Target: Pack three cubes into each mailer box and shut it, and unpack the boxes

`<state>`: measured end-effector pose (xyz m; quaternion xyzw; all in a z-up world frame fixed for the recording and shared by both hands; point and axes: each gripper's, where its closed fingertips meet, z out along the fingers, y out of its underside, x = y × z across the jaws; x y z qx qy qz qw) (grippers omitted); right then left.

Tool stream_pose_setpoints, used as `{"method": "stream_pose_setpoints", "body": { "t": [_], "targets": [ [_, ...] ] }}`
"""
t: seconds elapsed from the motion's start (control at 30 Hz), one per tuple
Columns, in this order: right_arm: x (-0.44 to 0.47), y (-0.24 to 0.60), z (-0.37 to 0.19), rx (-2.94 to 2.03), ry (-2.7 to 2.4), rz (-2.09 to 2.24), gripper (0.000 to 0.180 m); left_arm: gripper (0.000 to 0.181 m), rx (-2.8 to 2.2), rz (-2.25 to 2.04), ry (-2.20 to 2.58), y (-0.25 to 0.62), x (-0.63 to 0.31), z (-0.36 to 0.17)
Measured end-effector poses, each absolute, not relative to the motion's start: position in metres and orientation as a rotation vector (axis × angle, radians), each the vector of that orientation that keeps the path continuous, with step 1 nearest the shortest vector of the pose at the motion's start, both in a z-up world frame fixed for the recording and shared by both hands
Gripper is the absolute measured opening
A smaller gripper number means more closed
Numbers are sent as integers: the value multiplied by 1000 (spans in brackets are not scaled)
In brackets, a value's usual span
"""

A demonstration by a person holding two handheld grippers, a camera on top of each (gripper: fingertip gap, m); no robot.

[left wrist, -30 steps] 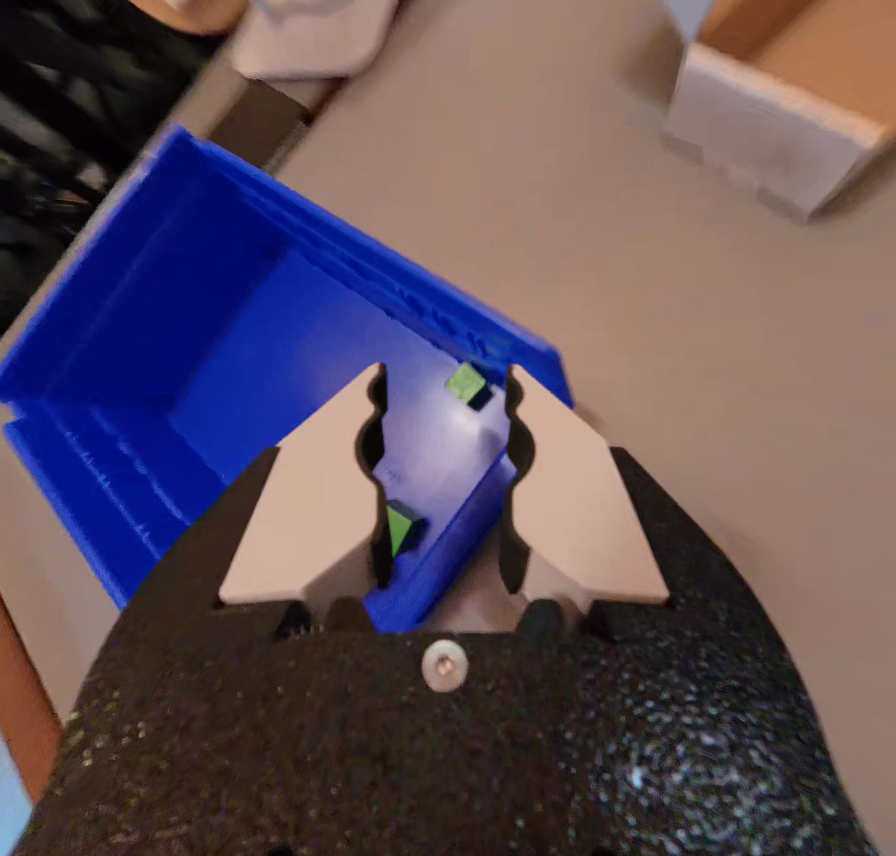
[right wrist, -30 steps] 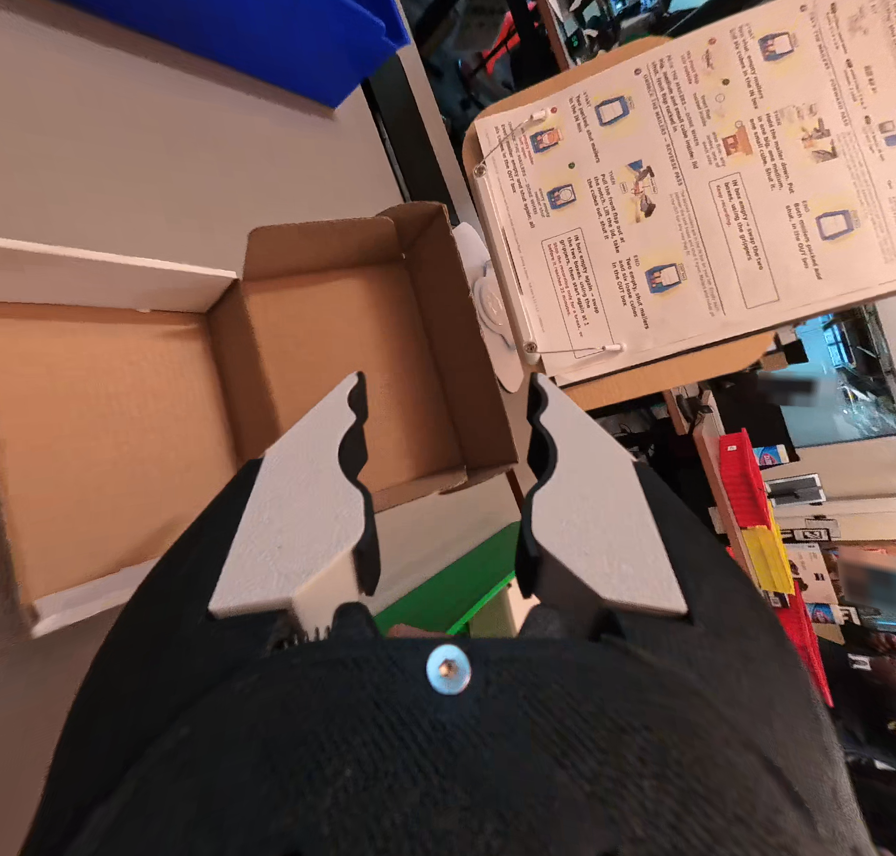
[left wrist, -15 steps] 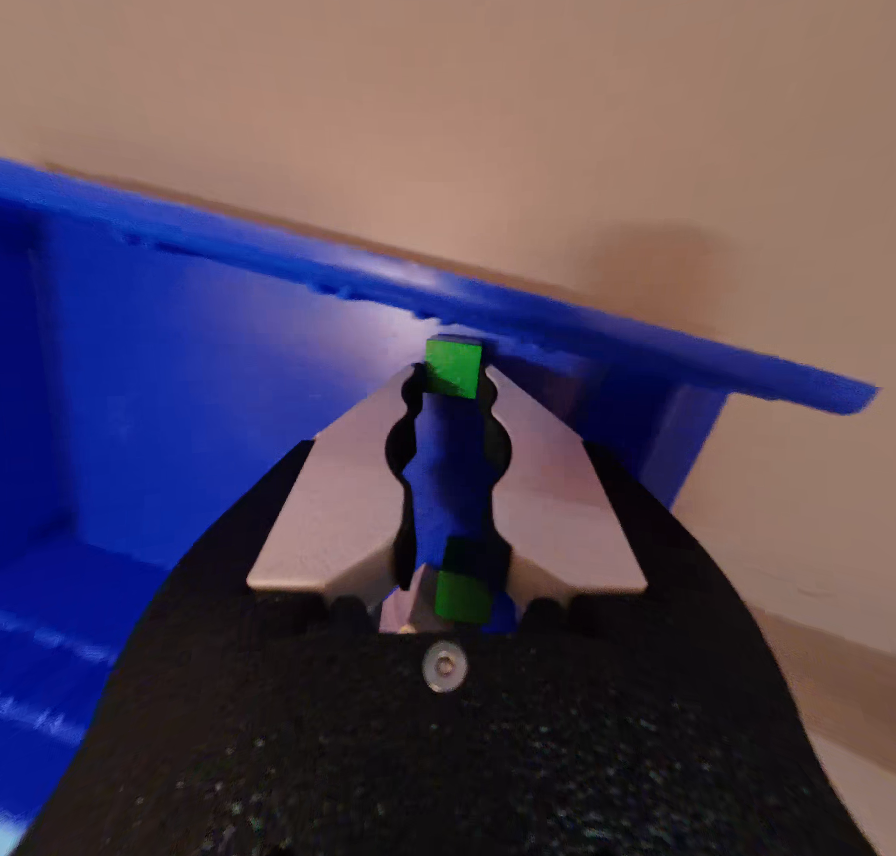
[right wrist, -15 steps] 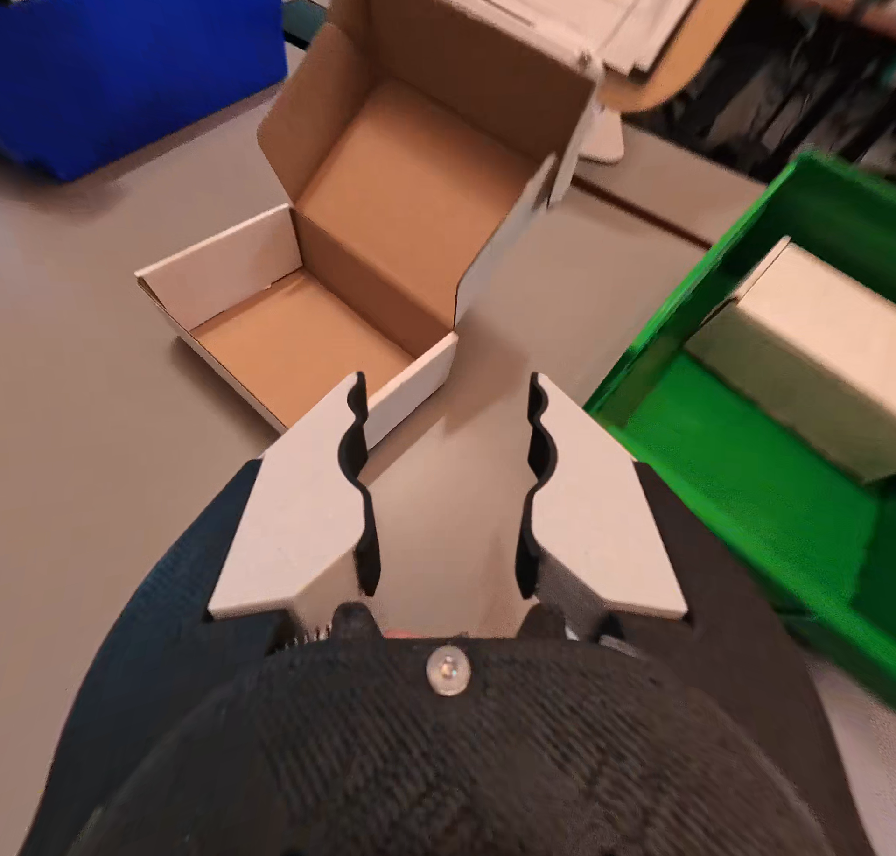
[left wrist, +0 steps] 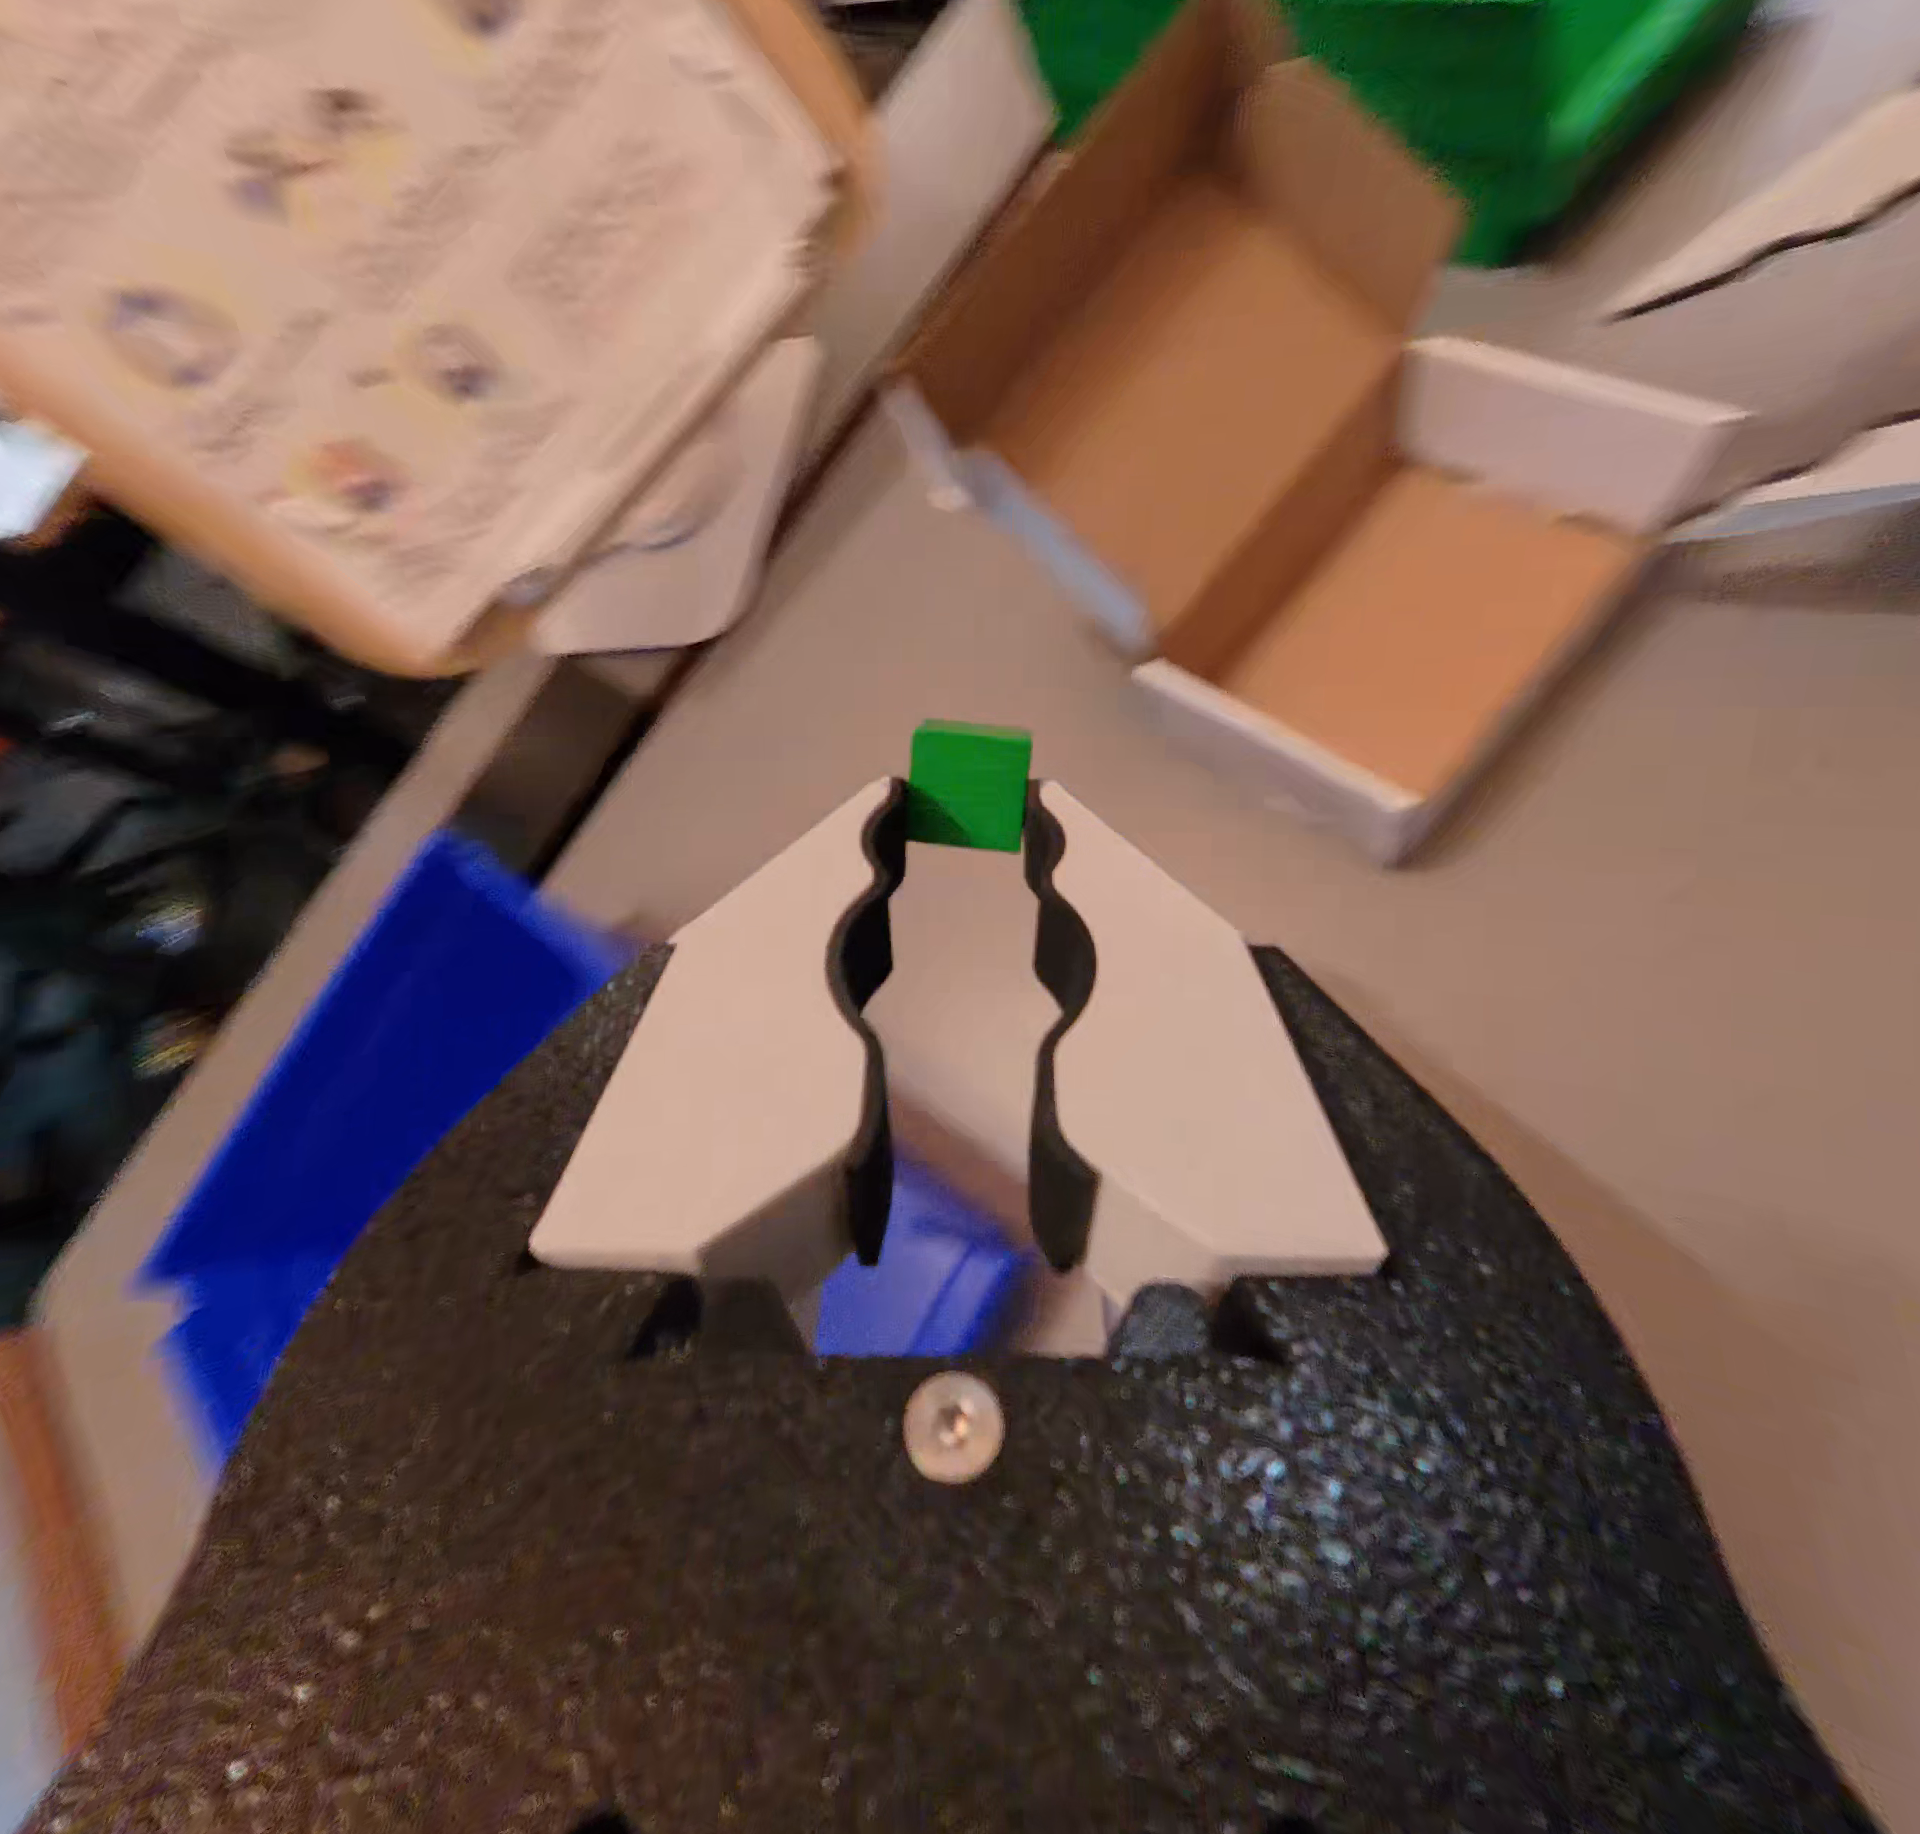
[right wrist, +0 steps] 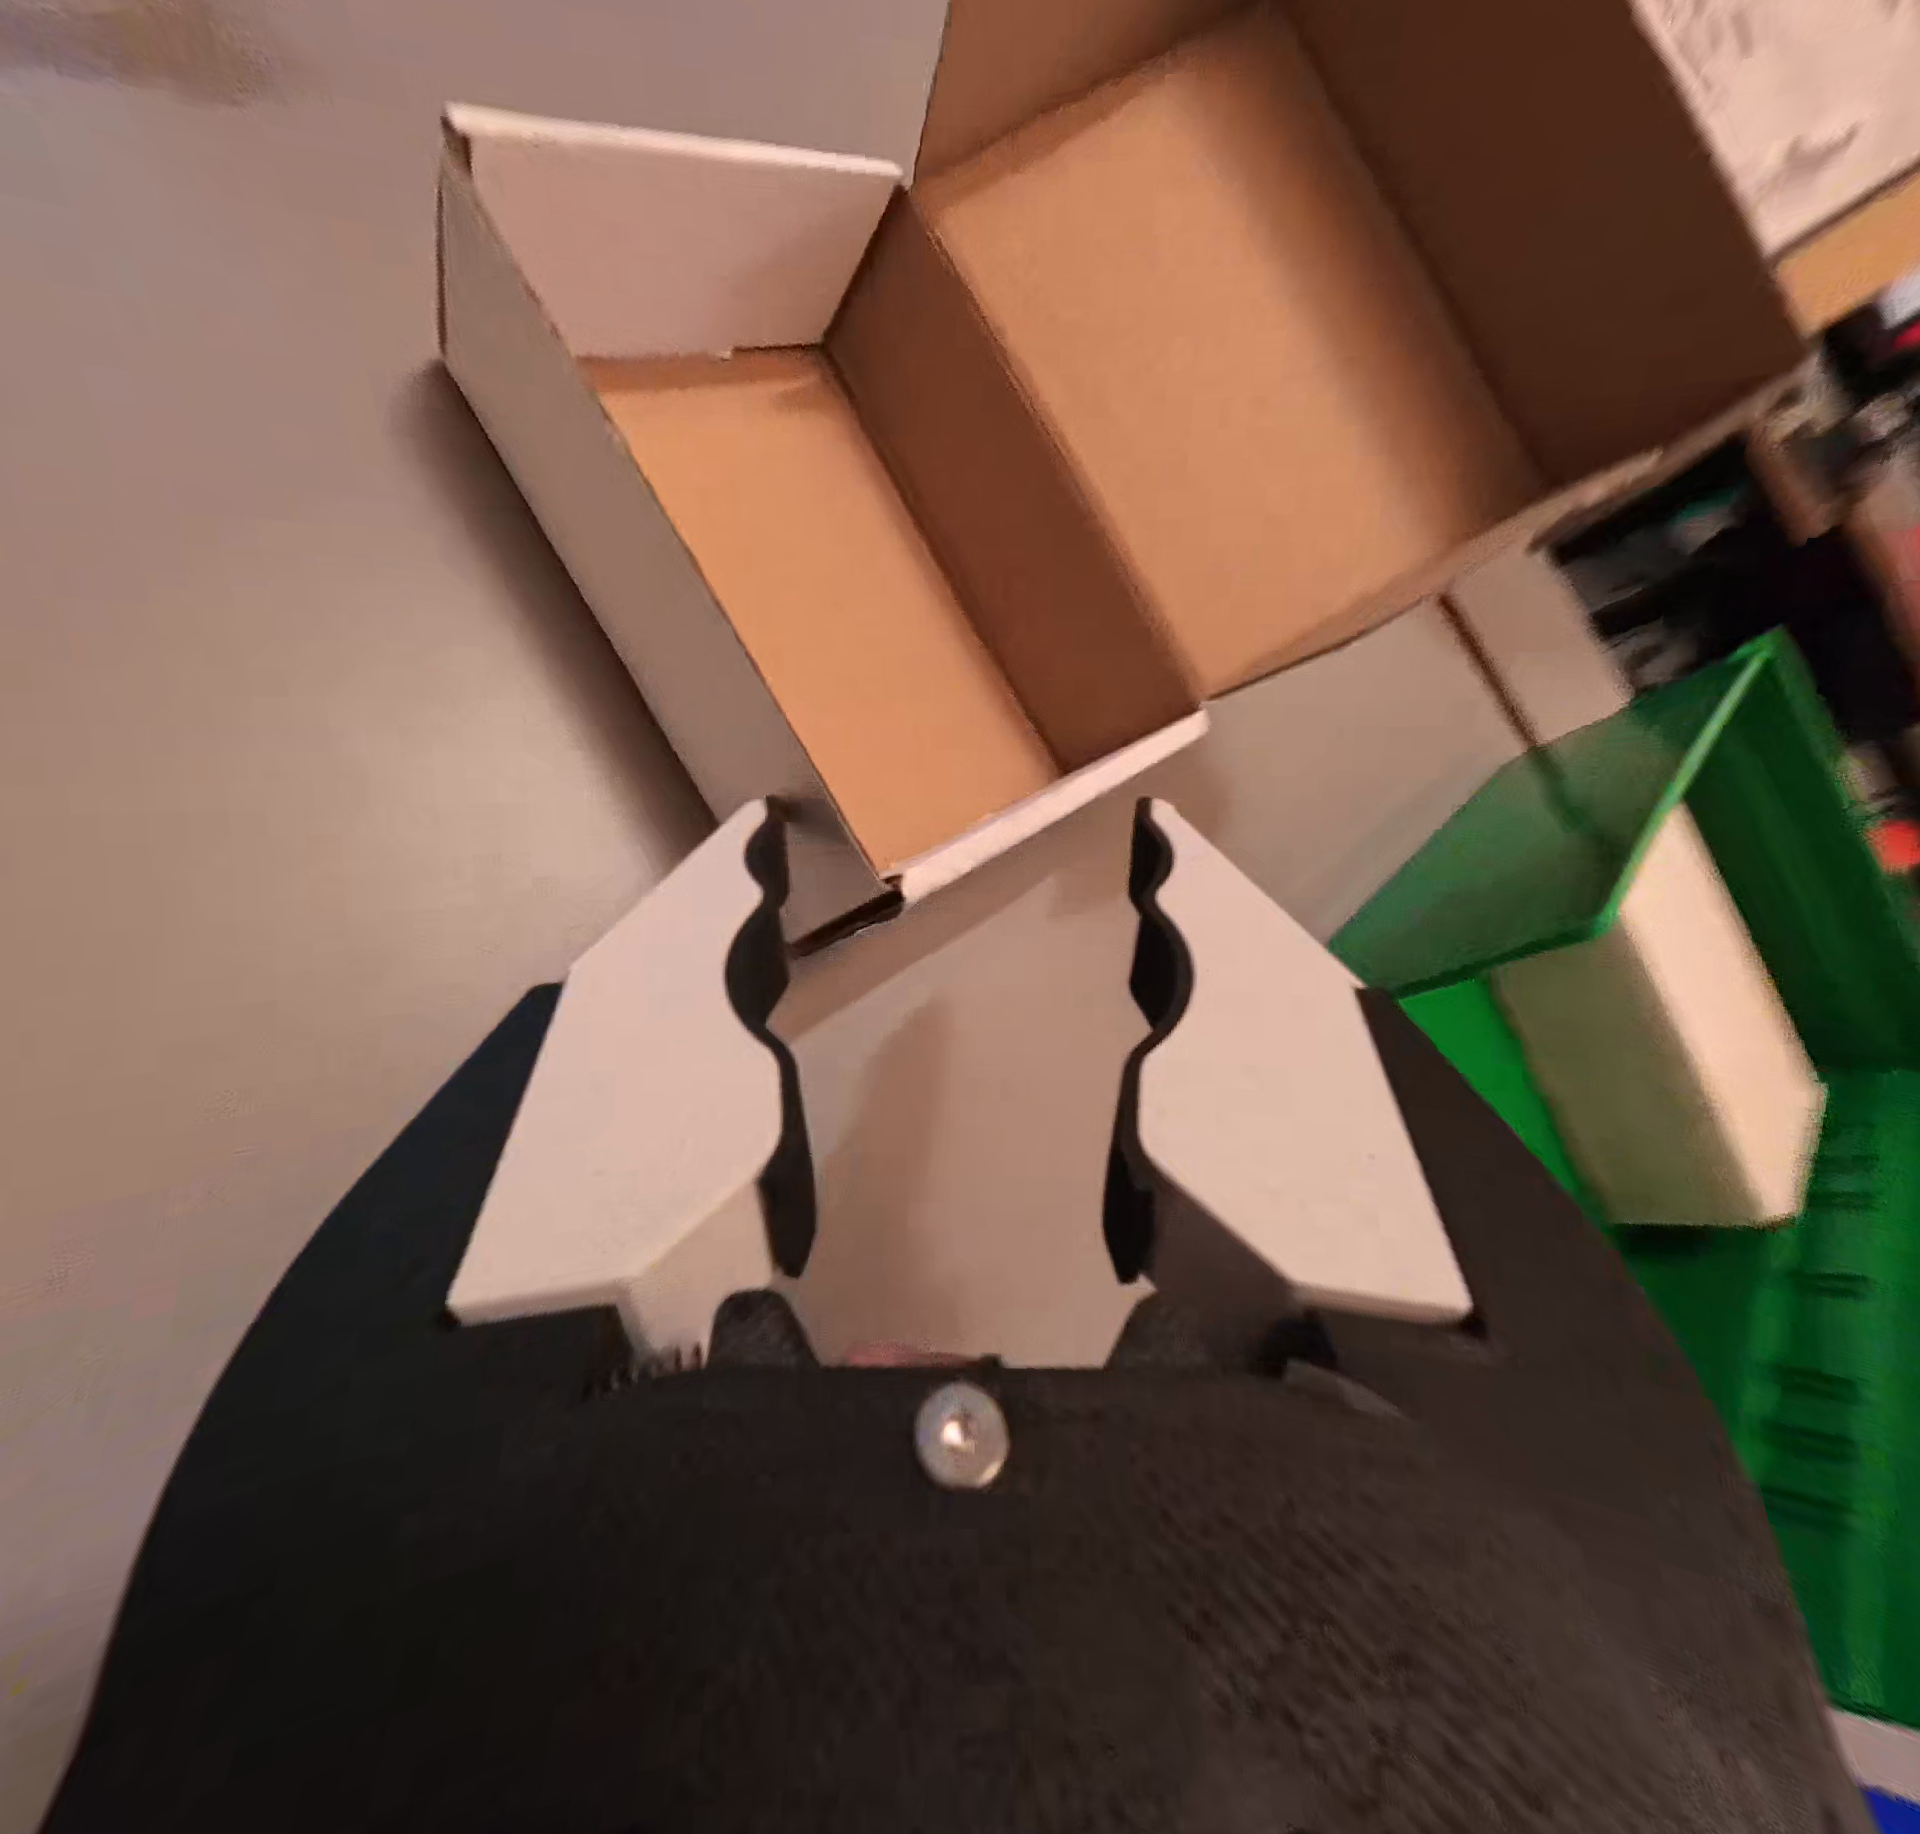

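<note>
My left gripper (left wrist: 968, 816) is shut on a small green cube (left wrist: 968, 787), pinched at the fingertips and held above the grey table. An open white mailer box (left wrist: 1382, 579) with a brown inside and raised lid lies ahead to the right; it looks empty. The blue bin (left wrist: 395, 1057) is below and behind the left gripper. In the right wrist view my right gripper (right wrist: 954, 839) is open and empty, just in front of the near corner of the same open mailer box (right wrist: 831, 579).
A green bin (right wrist: 1621, 849) at the right holds a closed white mailer box (right wrist: 1652, 1057). It also shows in the left wrist view (left wrist: 1455, 49). A printed instruction sheet on a board (left wrist: 395, 226) stands at the back left. More white flat mailers (left wrist: 1787, 257) lie at the far right.
My left gripper closed on a green cube in the blue bin, lifted it out and swung toward the open mailer box. My right gripper stayed open and moved closer to the box.
</note>
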<state>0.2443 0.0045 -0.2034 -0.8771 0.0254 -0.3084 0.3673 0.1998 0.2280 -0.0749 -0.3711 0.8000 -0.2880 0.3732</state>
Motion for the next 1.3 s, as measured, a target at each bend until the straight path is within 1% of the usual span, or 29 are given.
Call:
{"method": "stream_pose_setpoints", "body": {
  "t": [0.03,0.13,0.23,0.4,0.47,0.77,0.8,0.87,1.03,1.17,1.23,1.27,1.3],
  "targets": [
    [244,5,-203,-2260,-3,-847,62,20,-932,-787,2116,203,203,-85],
    [243,5,-202,-2276,-89,-950,41,20,-902,-837,2302,149,215,-127],
    [231,11,-200,-2239,-242,-985,37,20,-858,-810,2435,114,231,-164],
    [239,9,-209,-2274,-320,-993,23,19,-849,-765,2551,84,253,-189],
    [243,11,-213,-2298,-336,-958,10,19,-866,-721,2583,82,259,-195],
    [238,25,-213,-2329,-370,-835,5,20,-932,-582,2620,96,276,-211],
    [237,27,-213,-2321,-368,-829,4,20,-975,-550,2599,103,278,-214],
    [236,28,-213,-2314,-370,-829,4,28,-1061,-485,2516,119,286,-217],
    [235,28,-213,-2301,-374,-821,4,49,-1118,-629,2378,130,278,-195],
    [234,28,-213,-2288,-372,-791,4,41,-1068,-879,2210,140,249,-142],
    [233,27,-213,-2282,-372,-782,4,33,-1118,-880,2099,177,233,-118],
    [232,27,-213,-2279,-376,-772,4,22,-1161,-814,2057,206,225,-111],
    [231,26,-213,-2278,-381,-759,4,27,-1224,-702,2030,242,214,-110]
  ]
}}
